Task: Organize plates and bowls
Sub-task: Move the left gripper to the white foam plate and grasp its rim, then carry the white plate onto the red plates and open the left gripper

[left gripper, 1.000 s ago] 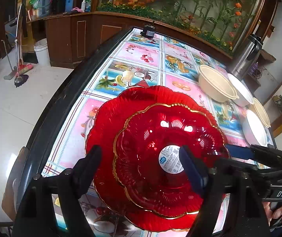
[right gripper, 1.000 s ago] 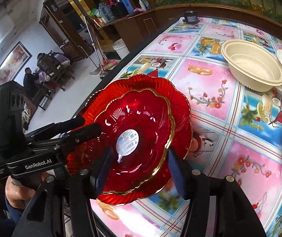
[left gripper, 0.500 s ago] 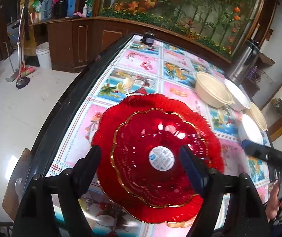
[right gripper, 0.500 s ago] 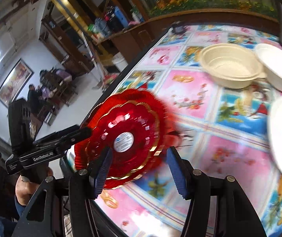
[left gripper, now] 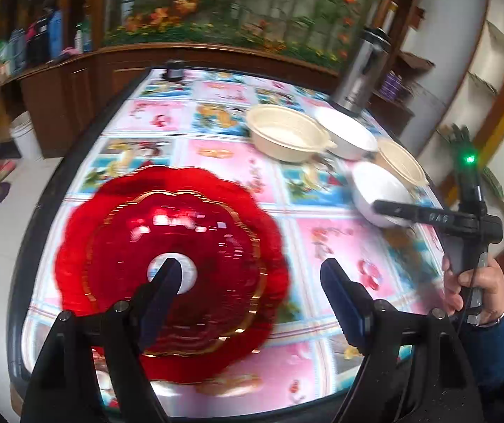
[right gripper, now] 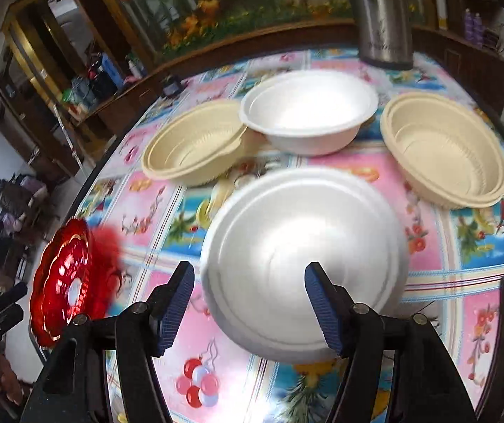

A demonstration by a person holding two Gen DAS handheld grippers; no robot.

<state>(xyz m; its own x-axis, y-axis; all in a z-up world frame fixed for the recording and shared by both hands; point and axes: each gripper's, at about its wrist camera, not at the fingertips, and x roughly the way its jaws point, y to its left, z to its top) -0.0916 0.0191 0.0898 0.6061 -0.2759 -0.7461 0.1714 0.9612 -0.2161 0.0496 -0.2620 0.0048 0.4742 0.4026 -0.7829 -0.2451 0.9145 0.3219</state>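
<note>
From my left, the stacked red plates (left gripper: 171, 268) sit on the table's (left gripper: 340, 246) near-left corner under my open, empty left gripper (left gripper: 248, 292), while my right gripper (right gripper: 248, 303), jaws spread, points at the nearest white bowl (right gripper: 301, 257) just ahead.

The right gripper (right gripper: 248, 308) is hovering with its jaws spread wide over a white bowl (right gripper: 301, 264) sitting on the patterned tablecloth (right gripper: 463, 246). Two beige bowls (right gripper: 195, 144) and another white one are lying beyond; red plates (right gripper: 67, 282) are showing at far left.
</note>
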